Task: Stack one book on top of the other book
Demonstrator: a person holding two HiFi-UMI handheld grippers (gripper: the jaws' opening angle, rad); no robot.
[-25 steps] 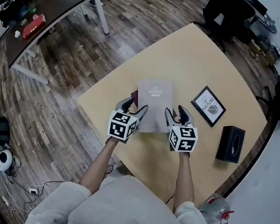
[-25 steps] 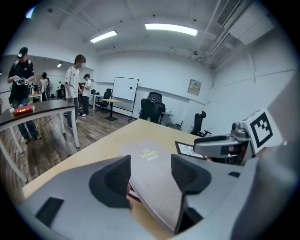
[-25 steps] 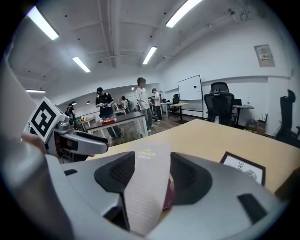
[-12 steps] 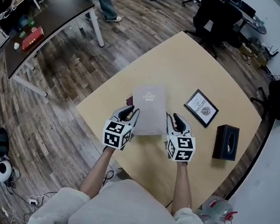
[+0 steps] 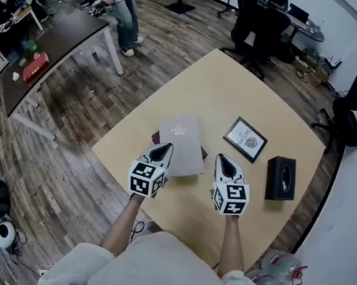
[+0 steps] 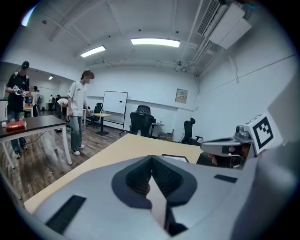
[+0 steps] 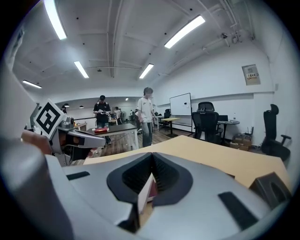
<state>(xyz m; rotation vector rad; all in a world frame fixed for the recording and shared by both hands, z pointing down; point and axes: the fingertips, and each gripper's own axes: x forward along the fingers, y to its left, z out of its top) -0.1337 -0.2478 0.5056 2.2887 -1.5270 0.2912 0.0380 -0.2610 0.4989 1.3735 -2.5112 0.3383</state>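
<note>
resting at frame centre on the tan table point(image 5: 261, 97), grey book point(image 5: 180, 142) lies flat atop dark red book point(image 5: 156, 136), so the stack looks done; left gripper point(image 5: 163, 148) and right gripper point(image 5: 226, 162) flank its lower edge, jaws together, empty.

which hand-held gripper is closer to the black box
Right. The right hand-held gripper sits beside the black box, apart from it; the left hand-held gripper is farther off, across the grey book.
</note>
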